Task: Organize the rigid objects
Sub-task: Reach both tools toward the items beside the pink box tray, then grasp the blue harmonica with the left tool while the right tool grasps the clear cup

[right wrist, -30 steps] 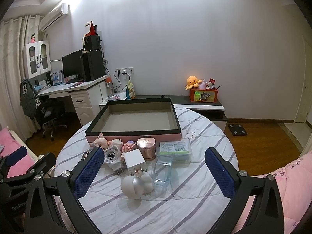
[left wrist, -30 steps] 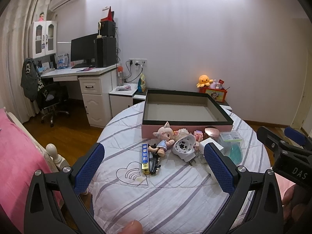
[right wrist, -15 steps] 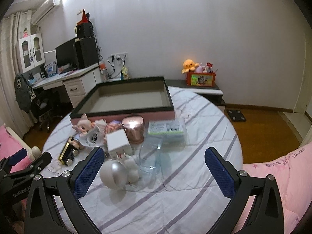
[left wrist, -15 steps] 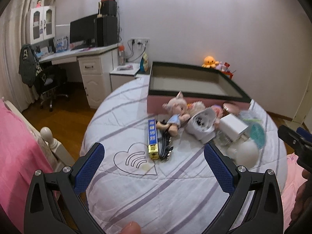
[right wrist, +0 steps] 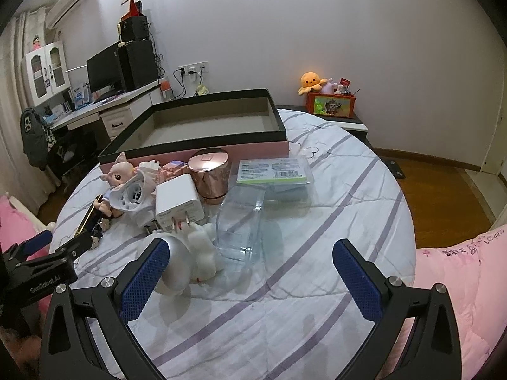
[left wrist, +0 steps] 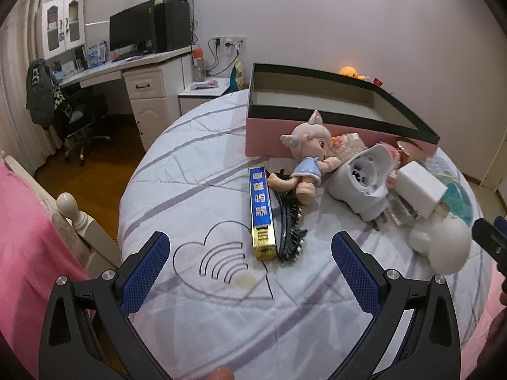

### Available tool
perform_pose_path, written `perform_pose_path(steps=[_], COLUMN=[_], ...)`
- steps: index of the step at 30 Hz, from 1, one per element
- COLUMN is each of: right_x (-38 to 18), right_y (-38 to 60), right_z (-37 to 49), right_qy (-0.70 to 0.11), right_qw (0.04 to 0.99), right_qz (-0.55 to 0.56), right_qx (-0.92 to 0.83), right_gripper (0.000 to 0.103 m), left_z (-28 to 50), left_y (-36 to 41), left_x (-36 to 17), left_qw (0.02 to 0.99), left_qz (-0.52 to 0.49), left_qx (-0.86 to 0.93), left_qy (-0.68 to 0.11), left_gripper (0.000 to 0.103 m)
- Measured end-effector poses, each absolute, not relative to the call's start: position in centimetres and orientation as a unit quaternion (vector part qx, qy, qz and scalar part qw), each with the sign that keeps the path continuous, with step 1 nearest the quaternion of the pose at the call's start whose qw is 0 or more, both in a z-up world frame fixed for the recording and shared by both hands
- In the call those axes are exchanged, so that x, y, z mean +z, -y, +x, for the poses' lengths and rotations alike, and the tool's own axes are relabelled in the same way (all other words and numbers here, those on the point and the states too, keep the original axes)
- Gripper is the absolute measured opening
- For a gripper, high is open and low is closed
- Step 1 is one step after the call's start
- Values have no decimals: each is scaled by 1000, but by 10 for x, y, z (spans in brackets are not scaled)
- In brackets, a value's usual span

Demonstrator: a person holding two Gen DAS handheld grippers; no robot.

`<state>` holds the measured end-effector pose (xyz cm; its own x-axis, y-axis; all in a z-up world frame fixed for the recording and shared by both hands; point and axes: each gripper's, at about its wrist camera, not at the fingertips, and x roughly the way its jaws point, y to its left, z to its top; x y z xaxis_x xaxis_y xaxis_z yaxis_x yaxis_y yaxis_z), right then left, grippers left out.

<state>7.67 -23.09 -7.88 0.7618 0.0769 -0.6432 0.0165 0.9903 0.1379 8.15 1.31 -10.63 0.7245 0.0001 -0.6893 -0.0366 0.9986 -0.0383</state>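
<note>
A pink box with a black rim (left wrist: 320, 95) (right wrist: 202, 141) stands empty at the far side of the round table. In front of it lie a doll (left wrist: 309, 155) (right wrist: 122, 174), a blue and gold bar (left wrist: 261, 209), a black hair clip (left wrist: 290, 221), a white round device (left wrist: 364, 180) (right wrist: 131, 194), a white charger (left wrist: 420, 188) (right wrist: 177, 201), a rose-gold jar (right wrist: 209, 174), a clear plastic case (right wrist: 242, 221), a green-labelled pack (right wrist: 272, 171) and a white ball figure (left wrist: 443, 243) (right wrist: 187, 259). My left gripper (left wrist: 250, 266) hangs open just short of the bar. My right gripper (right wrist: 250, 269) is open near the clear case.
The table wears a white cloth with purple stripes (right wrist: 332, 221). Pink bedding (left wrist: 22, 253) (right wrist: 459, 278) lies on both sides. A desk with a monitor (left wrist: 133, 31) and an office chair (left wrist: 79, 114) stand at the left, and a low cabinet with toys (right wrist: 329, 104) at the back right.
Both grippers have come forward and lower toward the table, so the objects look larger. Both stay open, and nothing on the table has moved.
</note>
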Motion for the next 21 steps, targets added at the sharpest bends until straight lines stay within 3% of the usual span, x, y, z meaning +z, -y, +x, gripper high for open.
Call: perform_pose_path(steps=[21], right_x=[-85], right_y=[245], right_z=[92], right_qy=[-356], right_qw=[931], right_qz=[81], right_qx=[5], right_gripper=[103], left_z=[96], left_y=[-51], left_x=[-118], left_qw=[922], left_qz=[-69], left_qx=[41], left_qy=[-378], left_gripper=[103])
